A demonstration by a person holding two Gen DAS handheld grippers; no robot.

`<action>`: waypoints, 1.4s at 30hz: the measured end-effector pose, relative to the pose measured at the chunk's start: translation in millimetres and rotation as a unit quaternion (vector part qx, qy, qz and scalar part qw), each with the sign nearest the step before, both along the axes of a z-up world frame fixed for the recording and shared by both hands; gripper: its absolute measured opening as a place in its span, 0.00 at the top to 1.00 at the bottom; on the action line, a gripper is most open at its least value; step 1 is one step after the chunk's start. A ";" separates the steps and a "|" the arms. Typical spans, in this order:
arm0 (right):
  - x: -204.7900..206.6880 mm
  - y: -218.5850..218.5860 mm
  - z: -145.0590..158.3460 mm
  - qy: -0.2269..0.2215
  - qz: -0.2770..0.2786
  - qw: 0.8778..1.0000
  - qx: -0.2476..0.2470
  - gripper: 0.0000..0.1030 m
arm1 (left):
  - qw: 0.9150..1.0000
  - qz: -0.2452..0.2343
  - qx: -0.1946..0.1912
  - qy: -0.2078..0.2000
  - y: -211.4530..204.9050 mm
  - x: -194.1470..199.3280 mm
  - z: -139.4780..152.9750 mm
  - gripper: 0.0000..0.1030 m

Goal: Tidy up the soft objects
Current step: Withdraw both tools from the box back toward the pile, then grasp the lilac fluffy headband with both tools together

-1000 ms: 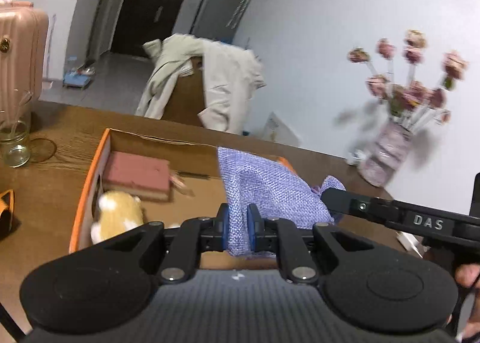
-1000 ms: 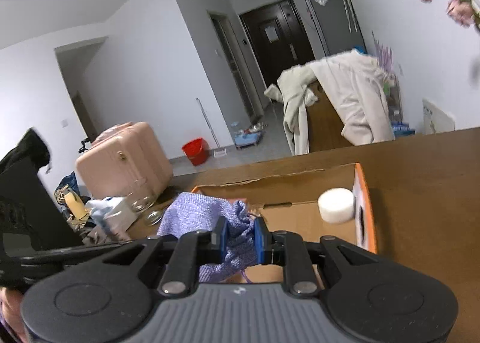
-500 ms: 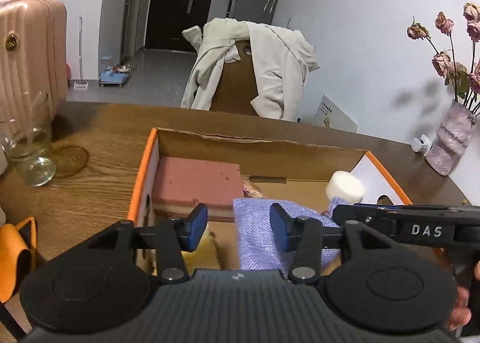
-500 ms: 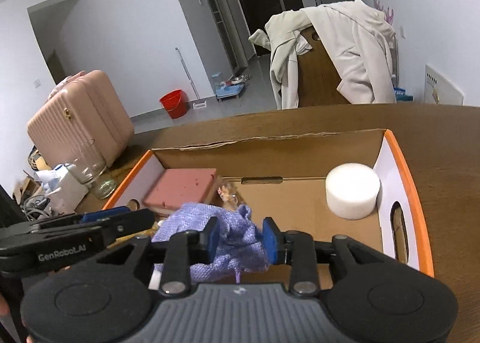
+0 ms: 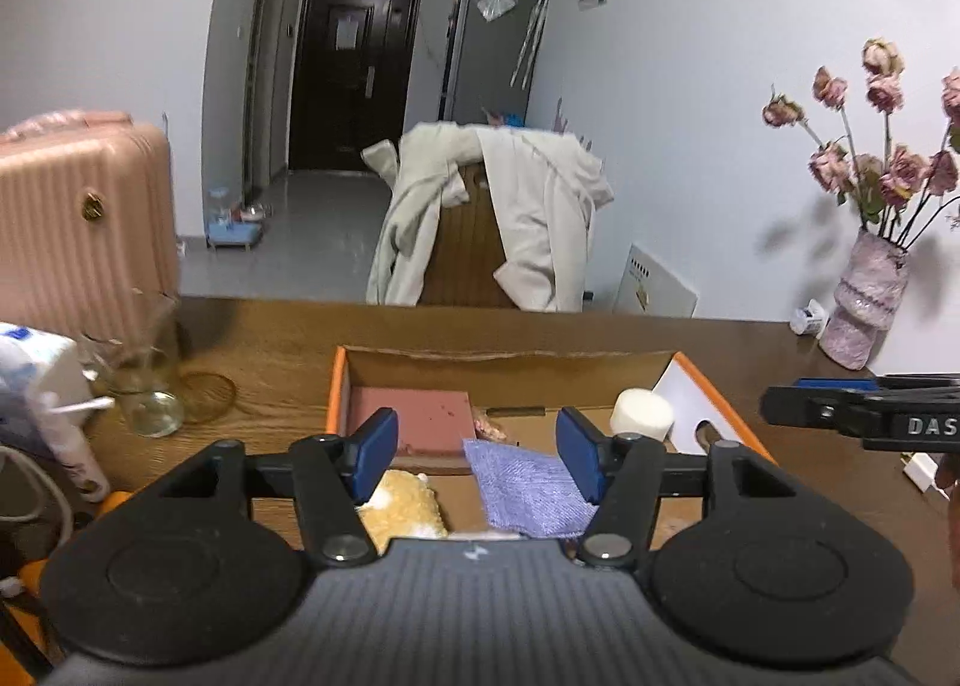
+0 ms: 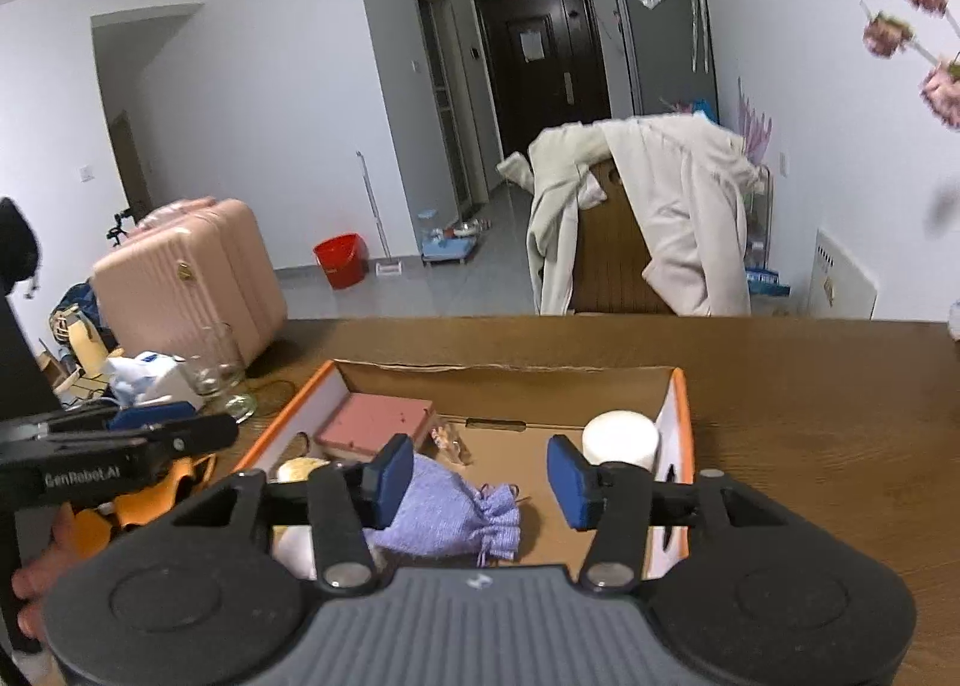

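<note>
- Purple pouch (image 6: 447, 518) lies flat on the floor of the cardboard box (image 6: 510, 371), near-left part; drawstring end bunched at its 3 o'clock. Left wrist view shows it (image 5: 528, 491) as a flat purple patch low in the box.
- Right gripper (image 6: 480, 476): jaws wide apart, nothing between the pads; pouch sits below, partly behind the left finger (image 6: 390, 476).
- Left gripper (image 5: 477, 449): jaws also wide, empty; pouch under the gap twd the right finger (image 5: 579, 458).
- Yellow plush (image 5: 402, 506) at 9 o'clock of the pouch in left wrist view, just beside it; whether they touch can't be told.
- Pink sponge block (image 6: 375, 425) at abt 11 o'clock of the pouch, against the box's far-left corner.
- White foam cylinder (image 6: 621, 437) at 2 o'clock, upright, near the box's right wall, well apart from the pouch.
- Small pinkish item (image 6: 450, 440) betw. block and pouch, too small to identify.
- Box has orange rims (image 6: 681, 404) and sits on a wooden table (image 6: 810, 416).
- Outside the box at 9 o'clock: glass jar (image 6: 219, 371) on the table, pink suitcase (image 6: 186, 278) behind it.
- At 12 o'clock past the table: chair draped w/ a cream coat (image 6: 648, 206).
- Vase w/ dried roses (image 5: 864, 296) at 2 o'clock in left wrist view, on the table's far-right corner.
</note>
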State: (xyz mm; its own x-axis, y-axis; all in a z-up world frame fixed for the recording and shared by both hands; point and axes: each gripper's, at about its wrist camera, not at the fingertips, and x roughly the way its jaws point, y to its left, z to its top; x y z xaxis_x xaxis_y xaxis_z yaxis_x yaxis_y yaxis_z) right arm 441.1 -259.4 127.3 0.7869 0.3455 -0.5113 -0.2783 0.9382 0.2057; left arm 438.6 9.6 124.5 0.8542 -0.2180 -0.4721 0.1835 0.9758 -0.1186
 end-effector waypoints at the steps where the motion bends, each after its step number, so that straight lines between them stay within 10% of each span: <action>1: -9.8 -2.9 4.6 -0.005 0.001 1.000 -0.001 0.49 | 1.000 0.000 0.002 -0.006 1.3 -8.6 4.5 0.39; 12: -159.7 -22.4 9.2 -0.096 0.005 0.995 -0.016 0.35 | 0.995 0.000 0.014 -0.094 -1.3 -163.5 5.2 0.18; 24: -299.6 -16.2 -65.5 -0.095 0.006 0.995 0.007 0.25 | 0.999 0.000 0.019 -0.047 -11.6 -285.8 -64.2 0.09; 33: -311.9 -23.6 -81.4 -0.081 -0.007 0.996 0.023 0.25 | 0.998 -0.011 0.021 -0.051 -25.6 -287.9 -62.9 0.08; 42: -233.0 -6.8 -119.0 -0.025 -0.065 0.998 -0.006 0.26 | 0.999 0.002 0.035 -0.027 -32.2 -262.8 -76.5 0.08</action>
State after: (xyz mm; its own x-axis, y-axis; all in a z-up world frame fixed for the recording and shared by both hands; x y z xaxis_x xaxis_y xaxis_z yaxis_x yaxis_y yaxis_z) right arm 208.1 -266.2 8.3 0.8488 0.2333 -0.4745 -0.1641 0.9693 0.1830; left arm 175.8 -22.6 47.9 0.8794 -0.1817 -0.4400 0.1829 0.9823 -0.0399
